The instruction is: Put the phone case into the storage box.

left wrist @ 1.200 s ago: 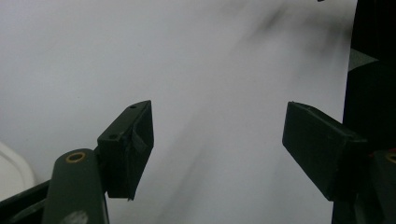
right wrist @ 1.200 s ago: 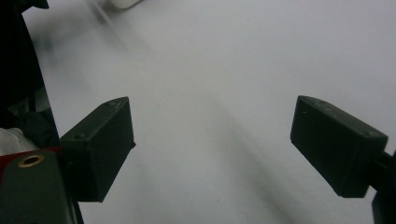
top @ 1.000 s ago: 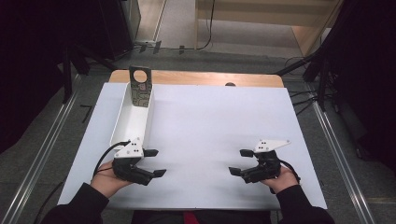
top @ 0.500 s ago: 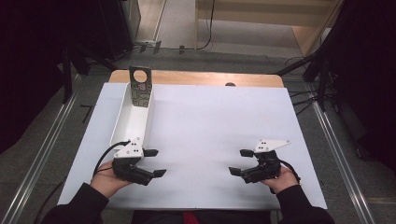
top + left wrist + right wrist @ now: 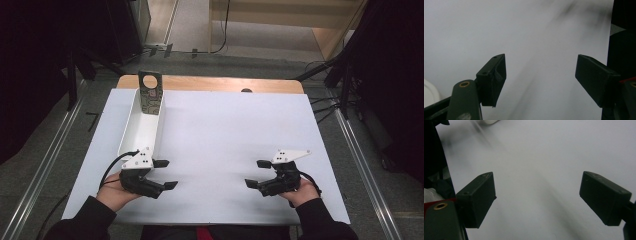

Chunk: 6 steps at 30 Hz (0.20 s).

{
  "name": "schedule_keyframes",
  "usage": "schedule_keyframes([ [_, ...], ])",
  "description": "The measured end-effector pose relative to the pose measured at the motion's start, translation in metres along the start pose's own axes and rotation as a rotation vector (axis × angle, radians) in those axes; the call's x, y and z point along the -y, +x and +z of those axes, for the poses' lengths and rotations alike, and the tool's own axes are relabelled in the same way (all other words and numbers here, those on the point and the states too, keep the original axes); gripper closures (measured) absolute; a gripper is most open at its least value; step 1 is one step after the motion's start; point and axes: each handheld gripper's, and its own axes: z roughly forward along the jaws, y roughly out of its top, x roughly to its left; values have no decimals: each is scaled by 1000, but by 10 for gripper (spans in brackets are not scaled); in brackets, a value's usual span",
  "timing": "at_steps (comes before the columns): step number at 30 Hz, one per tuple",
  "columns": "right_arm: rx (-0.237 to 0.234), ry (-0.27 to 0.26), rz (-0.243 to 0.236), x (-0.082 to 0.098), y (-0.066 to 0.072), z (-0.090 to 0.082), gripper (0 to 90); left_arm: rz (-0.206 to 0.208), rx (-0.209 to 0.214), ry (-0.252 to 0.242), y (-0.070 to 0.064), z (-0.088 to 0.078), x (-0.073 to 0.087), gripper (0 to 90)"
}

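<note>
both your grippers, left and right, gape empty; swinging left forward could knock the tray beside it.

Your long white tray lies lengthwise along the left side of the bench. At its far end a dark plate with a round hole stands upright.

tray on table, far left
</note>
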Motion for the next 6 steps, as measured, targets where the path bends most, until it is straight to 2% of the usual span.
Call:
schedule_keyframes([
  [6, -1, 3, -1, 0, 0, 0, 126, -3, 2, -6, 0, 0, 0, 246],
])
